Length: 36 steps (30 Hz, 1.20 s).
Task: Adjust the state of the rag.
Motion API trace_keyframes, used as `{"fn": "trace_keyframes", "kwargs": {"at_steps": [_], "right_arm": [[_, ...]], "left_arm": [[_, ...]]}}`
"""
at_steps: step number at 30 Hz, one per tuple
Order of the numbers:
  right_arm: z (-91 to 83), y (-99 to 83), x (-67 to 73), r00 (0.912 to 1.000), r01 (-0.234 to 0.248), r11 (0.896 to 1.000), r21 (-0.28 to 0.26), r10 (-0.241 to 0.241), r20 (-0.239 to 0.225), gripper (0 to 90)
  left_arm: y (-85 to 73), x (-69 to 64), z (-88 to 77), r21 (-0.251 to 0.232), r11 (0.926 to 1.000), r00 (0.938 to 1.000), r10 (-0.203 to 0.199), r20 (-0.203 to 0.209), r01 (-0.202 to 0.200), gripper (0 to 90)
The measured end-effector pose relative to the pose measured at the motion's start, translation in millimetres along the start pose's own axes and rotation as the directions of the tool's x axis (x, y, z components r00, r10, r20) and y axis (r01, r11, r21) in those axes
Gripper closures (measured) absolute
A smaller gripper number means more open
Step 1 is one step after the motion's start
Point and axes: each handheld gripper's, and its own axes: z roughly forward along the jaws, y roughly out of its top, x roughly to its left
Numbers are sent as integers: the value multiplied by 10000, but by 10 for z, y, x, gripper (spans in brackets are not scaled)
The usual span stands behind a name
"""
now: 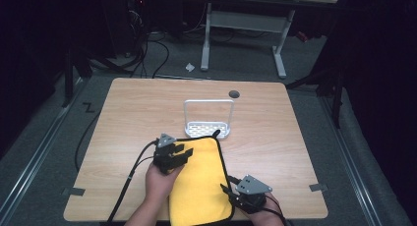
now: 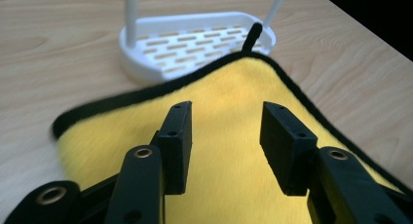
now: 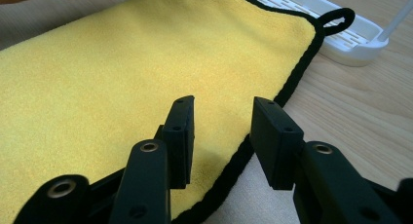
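Observation:
A yellow towel (image 1: 201,182) with black edging lies flat at the front middle of the wooden table (image 1: 137,108). Its far right corner carries a black loop (image 1: 216,133) that rests against the base of a white perforated rack (image 1: 209,130). My left gripper (image 1: 185,151) hovers open over the towel's far left part (image 2: 229,78), with nothing between its jaws (image 2: 226,107). My right gripper (image 1: 226,185) stands open at the towel's right edge near the front. The black hem (image 3: 292,83) runs under its jaws (image 3: 224,102), and the pads do not press on it.
The rack has a tall white loop handle (image 1: 208,102). A dark round hole (image 1: 234,94) sits in the table behind it. Tape marks (image 1: 73,191) lie at the front corners. Black cables (image 1: 128,182) trail off the front edge. Beyond the table stands a desk frame (image 1: 243,27).

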Motion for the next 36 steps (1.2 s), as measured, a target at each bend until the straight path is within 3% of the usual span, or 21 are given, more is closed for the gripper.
{"fn": "trace_keyframes", "kwargs": {"at_steps": [7,12,16,18,21,22,25,29,35,36], "right_arm": [[19,-8,-4,10000,-31,10000,84,31,63,618],[42,-13,-16,10000,-67,9999,133,67,27,621],[88,30,-35,9998,-191,9998,98,192,-68,642],[221,152,-80,9999,-132,9997,197,132,33,697],[357,240,-130,9997,-234,9993,281,233,20,753],[532,321,-198,9995,-315,9977,596,318,-41,784],[792,412,-275,9985,-552,9922,1115,552,32,795],[977,420,-279,9990,-437,9837,1744,414,168,810],[817,325,-202,9999,-142,9839,1781,143,6,811],[708,251,-187,9997,-128,9844,1757,162,-176,809]], "left_arm": [[-329,0,-295,275,9990,9994,344,-40,-343,572],[-452,-42,-305,632,9954,9974,719,-50,-714,752],[-492,-68,-233,838,9921,9956,936,-43,-929,779],[-497,-60,-168,1132,9861,9922,1238,-114,-1217,793],[-493,-45,-160,1130,9864,9927,1206,-39,-1194,805],[-493,-29,-161,1152,9851,9918,1278,50,-1275,806],[-496,-14,-154,1125,9851,9915,1290,144,-1298,808],[-487,13,-157,1208,9860,9931,1110,375,-1147,808],[-526,-61,-180,1339,9824,9896,1205,782,-1302,804],[-550,-126,-197,1479,9787,9862,1273,1062,-1423,802]]}}
